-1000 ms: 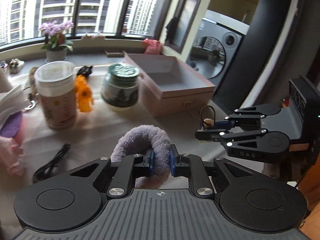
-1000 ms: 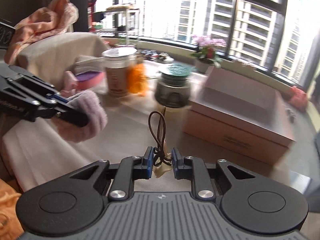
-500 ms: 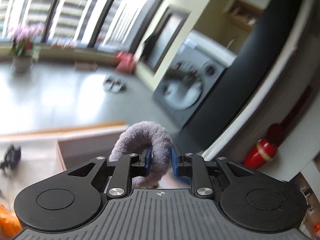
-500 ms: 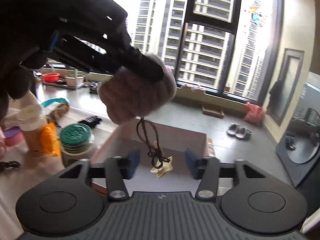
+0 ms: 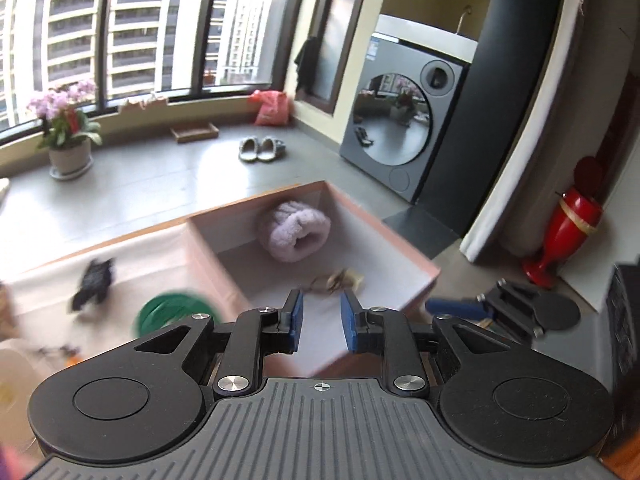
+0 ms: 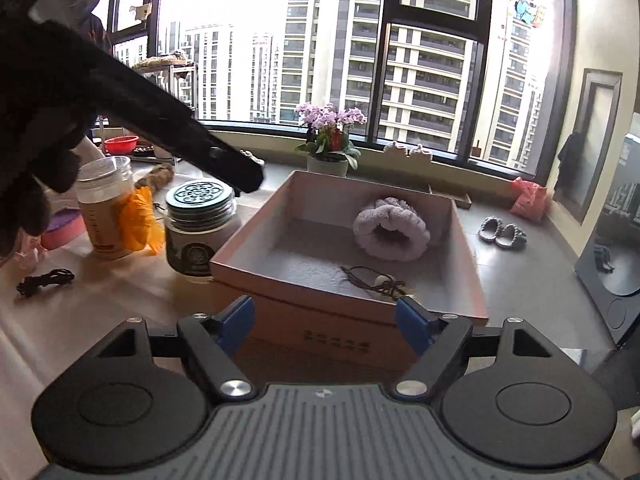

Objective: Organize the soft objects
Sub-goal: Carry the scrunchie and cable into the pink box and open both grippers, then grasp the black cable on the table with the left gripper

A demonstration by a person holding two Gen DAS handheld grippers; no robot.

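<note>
A bright high-rise room with curved windows, a potted orchid on the sill and a washing machine by the far wall.

Left wrist view: a cloth-covered worktop [image 5: 132,248] runs under me, and on it, at 12 o'clock, an open pink box [image 5: 416,264]. Inside, toward its far corner, lies a rolled lilac fleece band [image 5: 294,232]. Nearer me in the box sits a brown cord with a pale charm [image 5: 336,280]. My left gripper [image 5: 322,326] is empty, its blue fingers [image 5: 297,320] parted by a narrow gap. At 3 o'clock I see my right gripper [image 5: 456,308] from the side. A green-lidded jar, blurred, is at 9 o'clock.

Right wrist view: the same box [image 6: 468,256] fills 12 o'clock. The fleece band [image 6: 390,230] rests against the back wall; the cord [image 6: 376,280] lies near the front wall, apart from the band. My right gripper [image 6: 324,326] is spread wide and holds nothing. At 10 o'clock stand a green-lidded jar [image 6: 200,224], an orange soft thing [image 6: 142,218] and a capped tub [image 6: 106,208]; the orange thing lies against the tub.

I judge the band light, plush and springy: it would squash under a pinch, so I would grip across the thick of the roll. The cord looks thin and limp, best taken at its knot. The orange piece seems floppy too.
</note>
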